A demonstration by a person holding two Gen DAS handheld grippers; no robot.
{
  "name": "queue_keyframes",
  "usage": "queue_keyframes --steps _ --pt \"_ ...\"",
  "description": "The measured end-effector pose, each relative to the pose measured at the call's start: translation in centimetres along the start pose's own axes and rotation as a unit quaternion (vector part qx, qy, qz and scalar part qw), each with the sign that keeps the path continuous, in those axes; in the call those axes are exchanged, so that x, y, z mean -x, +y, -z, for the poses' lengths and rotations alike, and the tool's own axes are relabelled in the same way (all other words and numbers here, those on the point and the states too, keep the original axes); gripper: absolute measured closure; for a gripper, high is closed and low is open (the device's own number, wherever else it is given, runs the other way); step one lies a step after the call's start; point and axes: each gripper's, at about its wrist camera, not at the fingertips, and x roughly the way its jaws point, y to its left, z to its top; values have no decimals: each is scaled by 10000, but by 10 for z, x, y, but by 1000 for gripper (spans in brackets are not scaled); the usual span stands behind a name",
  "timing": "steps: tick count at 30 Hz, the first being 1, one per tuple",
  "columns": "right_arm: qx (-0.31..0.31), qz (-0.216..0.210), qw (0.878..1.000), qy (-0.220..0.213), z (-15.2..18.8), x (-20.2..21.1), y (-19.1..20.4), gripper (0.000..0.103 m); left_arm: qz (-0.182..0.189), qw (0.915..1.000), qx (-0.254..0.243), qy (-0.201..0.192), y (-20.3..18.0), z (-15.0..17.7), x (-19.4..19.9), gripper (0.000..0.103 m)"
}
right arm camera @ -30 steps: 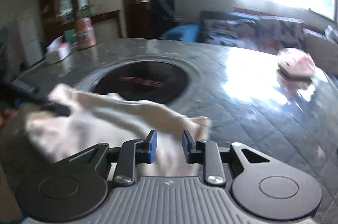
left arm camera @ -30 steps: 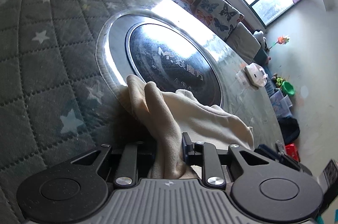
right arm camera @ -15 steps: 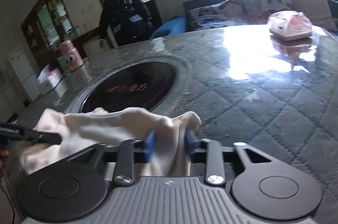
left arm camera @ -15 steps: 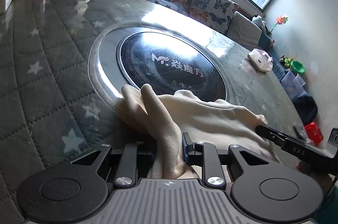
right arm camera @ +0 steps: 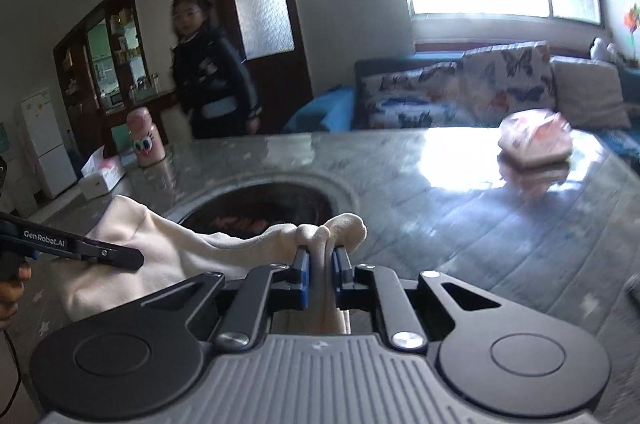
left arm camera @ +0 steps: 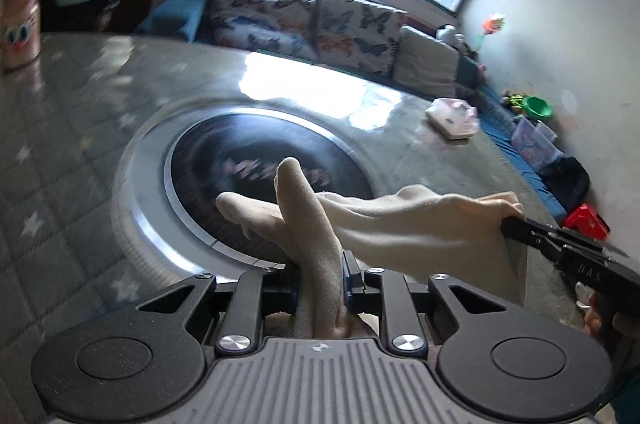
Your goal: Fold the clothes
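The left gripper (left arm camera: 320, 274) is pinched tight on a bunched edge of the soft cream-coloured fleece garment (left arm camera: 404, 224), a fold of it poking up between the fingers. The right gripper (right arm camera: 319, 272) is likewise clamped on the opposite edge. The cloth hangs stretched between the two tools, lifted over the grey quilted star-patterned table cover (right arm camera: 460, 208), just in front of the round black glass hob set in a steel ring (left arm camera: 256, 160).
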Motion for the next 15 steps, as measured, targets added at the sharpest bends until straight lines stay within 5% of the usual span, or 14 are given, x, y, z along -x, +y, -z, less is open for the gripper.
queue_keyframes --steps 15 --pt "113 1021 9942 -321 -32 35 -66 93 649 9964 -548 77 -83 -46 -65 82"
